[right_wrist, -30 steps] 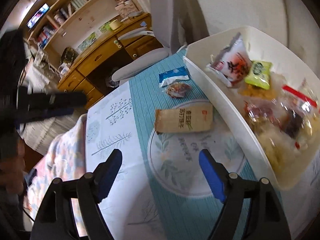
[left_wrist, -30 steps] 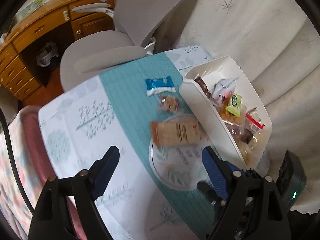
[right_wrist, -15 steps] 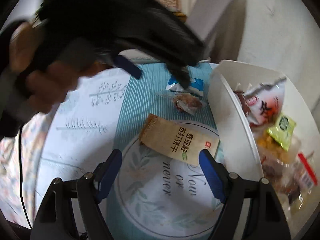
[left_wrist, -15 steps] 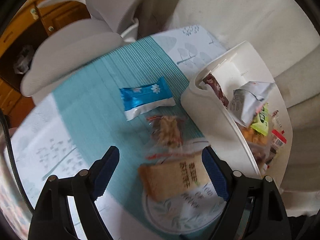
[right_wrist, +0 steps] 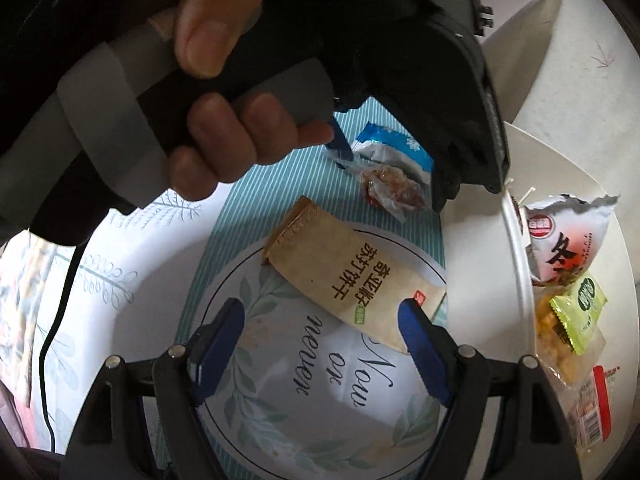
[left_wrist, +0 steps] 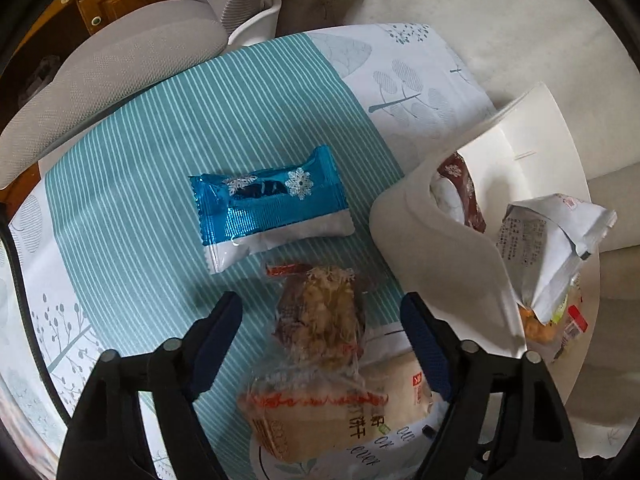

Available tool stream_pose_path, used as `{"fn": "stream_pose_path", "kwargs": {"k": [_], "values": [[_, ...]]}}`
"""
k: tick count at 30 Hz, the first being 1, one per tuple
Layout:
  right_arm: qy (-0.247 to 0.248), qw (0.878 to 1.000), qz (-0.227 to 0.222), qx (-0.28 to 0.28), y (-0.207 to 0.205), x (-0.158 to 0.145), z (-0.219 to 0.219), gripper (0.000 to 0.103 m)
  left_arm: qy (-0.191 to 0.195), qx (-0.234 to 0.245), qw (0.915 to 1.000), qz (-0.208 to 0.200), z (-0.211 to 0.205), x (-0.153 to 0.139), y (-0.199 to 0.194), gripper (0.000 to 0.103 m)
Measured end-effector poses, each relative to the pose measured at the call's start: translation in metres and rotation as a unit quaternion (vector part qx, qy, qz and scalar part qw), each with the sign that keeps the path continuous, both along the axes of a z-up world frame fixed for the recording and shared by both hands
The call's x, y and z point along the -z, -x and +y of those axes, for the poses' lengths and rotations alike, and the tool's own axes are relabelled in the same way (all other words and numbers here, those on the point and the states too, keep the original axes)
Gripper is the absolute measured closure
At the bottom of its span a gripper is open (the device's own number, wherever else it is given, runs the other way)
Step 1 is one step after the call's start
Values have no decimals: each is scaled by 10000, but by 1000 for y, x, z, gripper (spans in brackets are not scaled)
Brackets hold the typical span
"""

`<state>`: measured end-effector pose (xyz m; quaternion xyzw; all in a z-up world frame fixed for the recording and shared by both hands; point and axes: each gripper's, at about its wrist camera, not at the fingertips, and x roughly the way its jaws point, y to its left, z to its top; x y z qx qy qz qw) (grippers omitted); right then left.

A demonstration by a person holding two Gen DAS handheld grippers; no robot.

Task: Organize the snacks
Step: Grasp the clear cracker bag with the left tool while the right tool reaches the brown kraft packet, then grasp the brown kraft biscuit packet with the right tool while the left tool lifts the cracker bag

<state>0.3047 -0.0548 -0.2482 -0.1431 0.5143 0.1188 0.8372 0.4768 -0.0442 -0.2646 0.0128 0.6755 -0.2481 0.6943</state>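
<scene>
My left gripper is open, its jaws on either side of a clear-wrapped brown pastry on the teal striped cloth; it also shows in the right wrist view. A blue snowflake packet lies just beyond it. A tan cracker packet lies nearer, on the round printed mat. My right gripper is open and empty above that packet. The white bin of snacks stands to the right.
A grey office chair stands past the table's far edge. The hand holding the left gripper fills the upper part of the right wrist view. A black cable hangs at the left. Cream upholstery lies behind the bin.
My left gripper has moved forward and down until its open jaws straddle the pastry. My right gripper has shifted closer over the tan packet. No snack has moved.
</scene>
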Motion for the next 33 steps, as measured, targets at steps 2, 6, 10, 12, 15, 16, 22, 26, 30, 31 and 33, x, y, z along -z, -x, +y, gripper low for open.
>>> {"fn": "stream_pose_path", "kwargs": {"k": [2,6,10,12,15,16,22,26,30,31,33], "values": [[44,10000,48,-30,-3,3,2,23,41,-41,10000,21,-1,2,-2,34],[101,9998,153,-102,-9,10,8,23,145,-75,9998,68,-2,3,-7,58],[173,9994,245,-166,-12,17,14,23,234,-119,9996,80,6,4,-6,59],[186,9992,297,-194,-14,19,14,23,135,-128,9998,-20,13,1,-4,59],[254,9988,341,-222,-21,24,16,23,56,-190,9997,-115,29,-5,0,59],[263,9988,359,-221,-22,26,17,23,35,-247,9996,-143,37,-7,1,59],[412,9983,333,-235,-23,29,19,22,-15,-696,9972,-283,91,-21,13,59],[380,9986,316,-167,-32,26,22,22,-55,-1024,9942,-313,126,-31,22,59],[546,9979,262,-231,-34,23,28,22,-99,-1290,9907,-428,160,-41,34,59],[587,9976,265,-248,-36,24,29,22,-104,-1374,9894,-452,169,-43,37,59],[617,9972,320,-276,-40,27,31,22,-85,-1510,9874,-471,177,-45,47,59]]}}
